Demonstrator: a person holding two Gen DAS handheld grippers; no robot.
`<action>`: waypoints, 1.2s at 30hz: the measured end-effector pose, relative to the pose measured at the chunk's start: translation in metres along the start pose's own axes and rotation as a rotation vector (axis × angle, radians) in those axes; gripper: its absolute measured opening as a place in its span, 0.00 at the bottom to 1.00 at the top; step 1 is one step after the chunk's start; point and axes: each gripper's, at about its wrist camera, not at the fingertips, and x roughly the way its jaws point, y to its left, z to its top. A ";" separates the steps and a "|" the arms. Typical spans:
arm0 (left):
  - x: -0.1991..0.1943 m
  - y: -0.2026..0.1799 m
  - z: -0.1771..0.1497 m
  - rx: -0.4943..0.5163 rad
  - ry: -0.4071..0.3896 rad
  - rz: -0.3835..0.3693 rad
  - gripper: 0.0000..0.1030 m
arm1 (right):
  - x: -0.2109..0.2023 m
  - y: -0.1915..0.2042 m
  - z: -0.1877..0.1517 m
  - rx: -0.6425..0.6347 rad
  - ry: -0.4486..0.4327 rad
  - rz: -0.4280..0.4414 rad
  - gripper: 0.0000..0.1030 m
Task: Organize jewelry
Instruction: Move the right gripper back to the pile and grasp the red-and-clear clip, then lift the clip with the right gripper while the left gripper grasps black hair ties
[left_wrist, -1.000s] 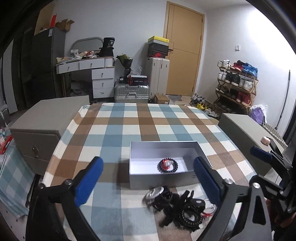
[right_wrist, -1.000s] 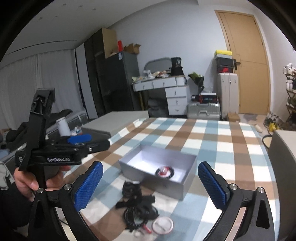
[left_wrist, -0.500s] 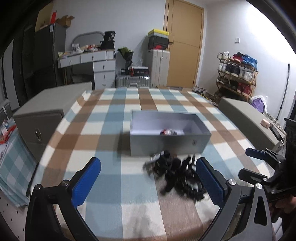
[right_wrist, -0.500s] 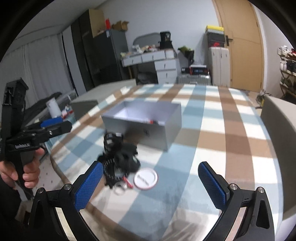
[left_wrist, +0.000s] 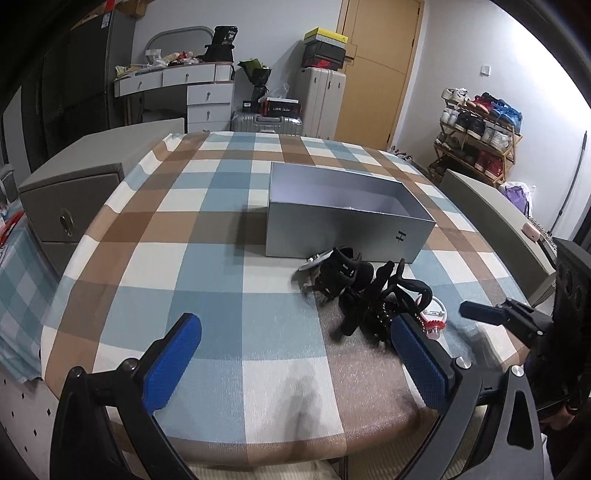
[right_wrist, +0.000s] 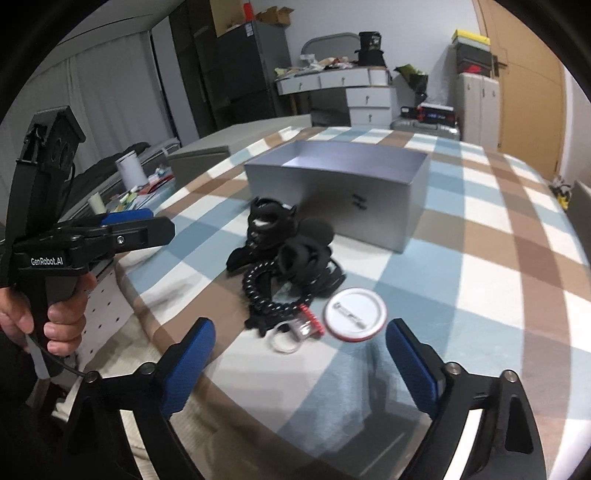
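Note:
A grey open box (left_wrist: 347, 218) stands on the checked tablecloth; it also shows in the right wrist view (right_wrist: 343, 192). In front of it lies a pile of black hair clips and scrunchies (left_wrist: 365, 291) (right_wrist: 288, 251), with a black beaded bracelet (right_wrist: 266, 295), a white round badge (right_wrist: 355, 314), a clear ring (right_wrist: 282, 339) and a small red-trimmed piece (right_wrist: 310, 323). My left gripper (left_wrist: 295, 362) is open and empty, low over the table's near edge. My right gripper (right_wrist: 299, 362) is open and empty, just short of the badge and ring.
The round table (left_wrist: 207, 206) has grey cabinets on its left (left_wrist: 70, 184) and right (left_wrist: 484, 206). A shoe rack (left_wrist: 480, 129), suitcases (left_wrist: 325, 99) and a white desk (left_wrist: 173, 81) stand behind. The left gripper's handle (right_wrist: 51, 221) shows at the left of the right wrist view.
Both grippers have dropped lower and closer to the table's near edge. The box's inside and the bracelet in it are now hidden behind its front wall.

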 end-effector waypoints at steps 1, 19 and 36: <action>0.000 0.000 0.000 -0.001 0.004 -0.003 0.97 | 0.002 0.002 0.000 -0.003 0.005 0.008 0.86; 0.007 0.005 -0.002 -0.022 0.062 0.000 0.97 | 0.015 0.010 -0.001 -0.036 0.044 -0.013 0.33; 0.011 0.010 0.014 -0.038 0.067 -0.023 0.97 | 0.001 -0.005 -0.008 0.030 -0.009 0.043 0.31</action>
